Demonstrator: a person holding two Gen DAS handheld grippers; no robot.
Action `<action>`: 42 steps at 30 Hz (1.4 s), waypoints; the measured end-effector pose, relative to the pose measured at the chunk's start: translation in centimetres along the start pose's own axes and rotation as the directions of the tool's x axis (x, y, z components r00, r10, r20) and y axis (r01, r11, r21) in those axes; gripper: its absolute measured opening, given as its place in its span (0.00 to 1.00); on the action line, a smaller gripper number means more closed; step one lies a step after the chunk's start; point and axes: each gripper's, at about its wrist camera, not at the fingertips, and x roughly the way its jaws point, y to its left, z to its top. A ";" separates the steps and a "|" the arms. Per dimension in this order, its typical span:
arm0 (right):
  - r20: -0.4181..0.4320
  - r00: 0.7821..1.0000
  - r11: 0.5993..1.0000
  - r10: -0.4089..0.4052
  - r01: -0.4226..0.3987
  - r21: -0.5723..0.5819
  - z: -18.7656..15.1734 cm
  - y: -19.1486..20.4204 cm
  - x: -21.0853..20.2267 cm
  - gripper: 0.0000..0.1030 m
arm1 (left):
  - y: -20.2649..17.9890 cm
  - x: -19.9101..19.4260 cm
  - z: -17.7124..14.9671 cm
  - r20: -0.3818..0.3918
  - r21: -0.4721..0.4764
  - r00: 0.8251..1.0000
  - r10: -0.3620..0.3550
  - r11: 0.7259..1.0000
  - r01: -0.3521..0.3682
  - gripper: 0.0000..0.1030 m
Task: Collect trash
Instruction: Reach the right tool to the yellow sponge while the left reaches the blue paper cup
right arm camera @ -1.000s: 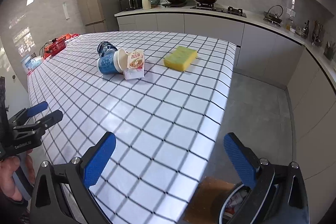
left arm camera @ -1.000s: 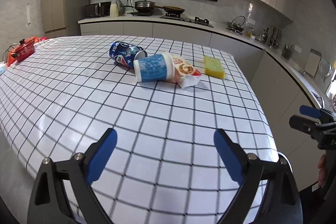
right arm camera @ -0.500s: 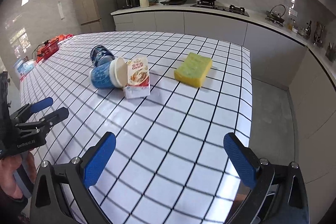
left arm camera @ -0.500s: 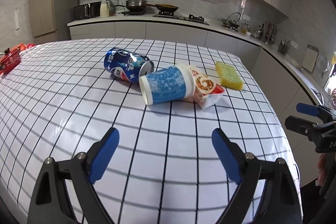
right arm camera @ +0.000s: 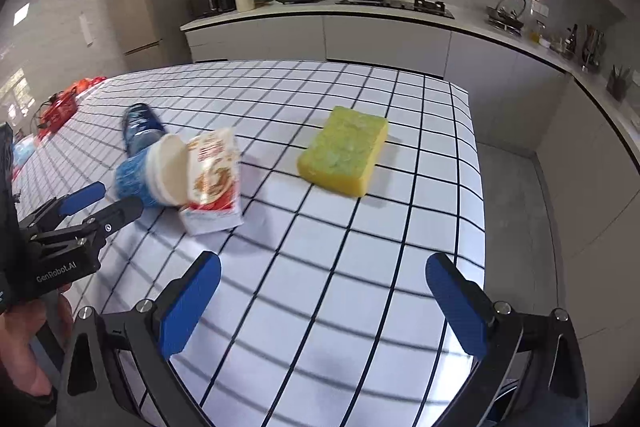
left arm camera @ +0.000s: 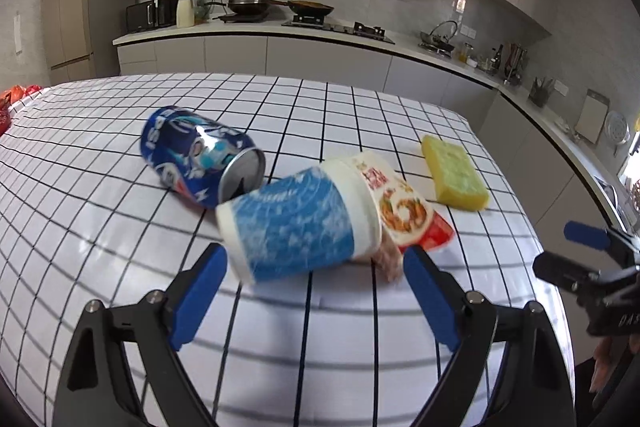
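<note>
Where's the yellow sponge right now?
The yellow sponge lies flat on the checked table, right of the snack packet, near the table's right edge.

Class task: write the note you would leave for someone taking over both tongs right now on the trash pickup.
Left tongs: open, empty, just short of the blue paper cup.
Right tongs: open, empty, over the checked table, sponge ahead.
Things: the cup lies on its side, with the soda can behind it and the snack packet against its rim.
Done: nothing picked up.
Left: the cup, likely first, then the can and the packet. No bin is clearly in view.
</note>
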 end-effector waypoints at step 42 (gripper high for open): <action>-0.014 1.000 0.993 -0.025 0.027 0.116 5.7 -2.2 8.4 1.00 | 4.4 5.3 3.5 -0.079 -0.168 0.979 0.186 0.966 -0.197 0.98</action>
